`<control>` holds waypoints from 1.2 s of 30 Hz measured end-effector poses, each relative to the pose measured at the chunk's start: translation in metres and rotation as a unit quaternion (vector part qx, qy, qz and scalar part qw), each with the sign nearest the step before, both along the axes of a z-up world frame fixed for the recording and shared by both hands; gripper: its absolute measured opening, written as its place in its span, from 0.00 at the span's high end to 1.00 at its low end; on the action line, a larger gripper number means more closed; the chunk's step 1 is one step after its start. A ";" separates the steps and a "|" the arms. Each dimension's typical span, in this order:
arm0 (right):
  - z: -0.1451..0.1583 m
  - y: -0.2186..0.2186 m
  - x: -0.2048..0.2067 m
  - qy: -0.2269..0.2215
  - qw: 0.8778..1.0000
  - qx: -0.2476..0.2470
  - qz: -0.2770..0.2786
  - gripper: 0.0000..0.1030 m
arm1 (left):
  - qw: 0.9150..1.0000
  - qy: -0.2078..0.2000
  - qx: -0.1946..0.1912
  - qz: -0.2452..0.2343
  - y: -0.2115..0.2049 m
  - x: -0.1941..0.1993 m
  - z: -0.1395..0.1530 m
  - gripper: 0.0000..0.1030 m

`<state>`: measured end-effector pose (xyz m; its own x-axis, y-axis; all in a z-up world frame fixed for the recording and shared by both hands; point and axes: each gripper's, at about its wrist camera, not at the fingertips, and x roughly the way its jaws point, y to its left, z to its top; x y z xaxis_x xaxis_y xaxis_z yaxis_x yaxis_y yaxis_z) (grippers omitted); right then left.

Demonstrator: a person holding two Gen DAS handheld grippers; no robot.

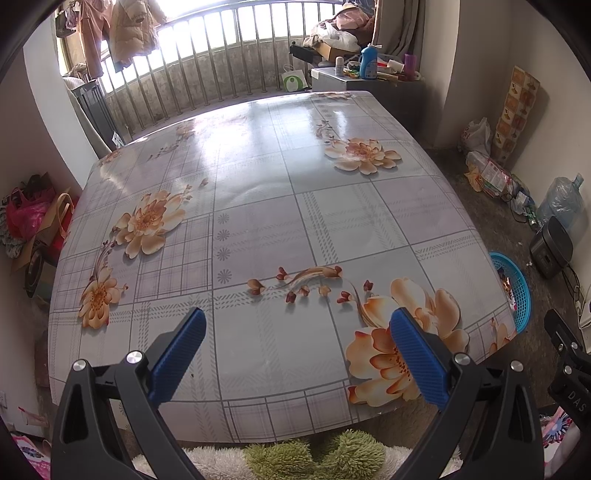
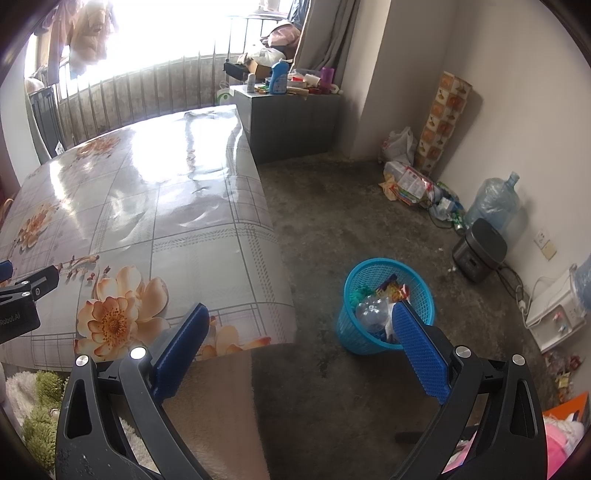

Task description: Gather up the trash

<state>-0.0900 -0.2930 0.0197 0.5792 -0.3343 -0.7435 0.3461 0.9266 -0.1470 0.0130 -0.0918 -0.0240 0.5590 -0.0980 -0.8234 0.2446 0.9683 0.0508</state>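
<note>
Trash, a clear plastic bottle (image 2: 373, 312) and wrappers, is sitting in the blue basket (image 2: 384, 291) on the floor, just ahead of the right gripper (image 2: 301, 321), fingers apart, empty. Left gripper (image 1: 297, 326) is hanging spread over the floral surface (image 1: 258, 206).

Blown-out window (image 2: 155, 33) backlight; glare streaks the tablecloth (image 1: 258, 122).

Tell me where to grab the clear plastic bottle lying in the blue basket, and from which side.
Grip the clear plastic bottle across its body, coming straight down from above. It lies tilted on top of the other trash, and the blue basket walls it in all round, so only the open top gives access. The right tool is open wide enough and already nearby. The bottle's neck is hidden.
</note>
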 end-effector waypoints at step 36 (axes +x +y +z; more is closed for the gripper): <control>0.000 0.005 0.004 0.000 1.000 0.002 0.002 0.08 | 1.000 -0.003 0.000 -0.002 0.002 0.001 0.002 0.05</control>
<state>-0.0864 -0.2880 0.0193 0.5809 -0.3293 -0.7444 0.3427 0.9285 -0.1433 0.0142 -0.0900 -0.0219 0.5644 -0.1004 -0.8194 0.2472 0.9676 0.0517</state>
